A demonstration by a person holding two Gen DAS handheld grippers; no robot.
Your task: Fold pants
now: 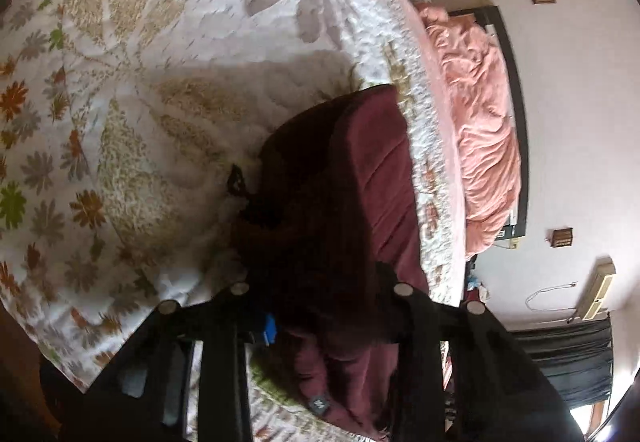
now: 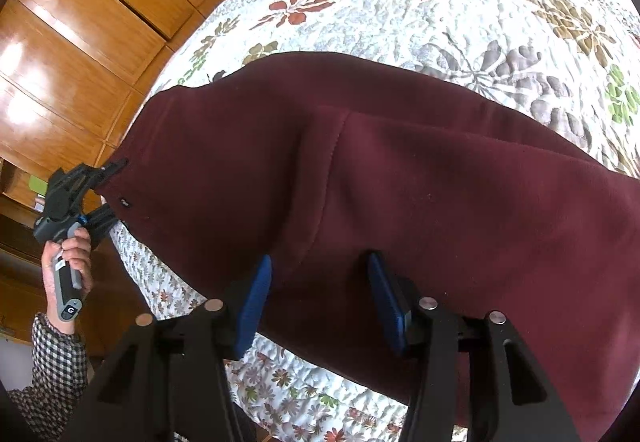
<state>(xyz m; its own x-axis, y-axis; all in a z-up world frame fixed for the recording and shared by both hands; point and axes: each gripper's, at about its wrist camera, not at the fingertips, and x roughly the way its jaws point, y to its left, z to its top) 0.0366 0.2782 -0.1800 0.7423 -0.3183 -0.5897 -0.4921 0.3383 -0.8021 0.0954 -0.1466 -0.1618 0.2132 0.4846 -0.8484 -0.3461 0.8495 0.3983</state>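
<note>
— Black finger frames with round metal bolts fill the bottom of your left wrist view. What's between them?

— Your left gripper (image 1: 320,326) has the maroon pants (image 1: 376,177) bunched in its jaws; one blue pad (image 1: 270,326) peeks out at lower centre and the soft, fleecy cloth covers the rest. It looks clamped on the fabric, which runs up the middle of the frame over a quilted floral bedspread (image 1: 160,81). A crumpled pink blanket (image 1: 480,113) lies at centre right.

— And your right wrist view?

— Nearest you are two flat blue pads (image 2: 256,306) at lower centre. Your right gripper (image 2: 320,306) stands partly open, straddling the lower edge of the pants; I cannot tell whether the pads press the cloth. The pants spread broad and smooth across the middle, a stitched seam curving down the centre. At centre left your left gripper bites the pants' corner, held by your hand (image 2: 68,262) in a checked sleeve (image 2: 56,362). Glossy wooden cabinet doors (image 2: 80,21) fill the upper left.
</note>
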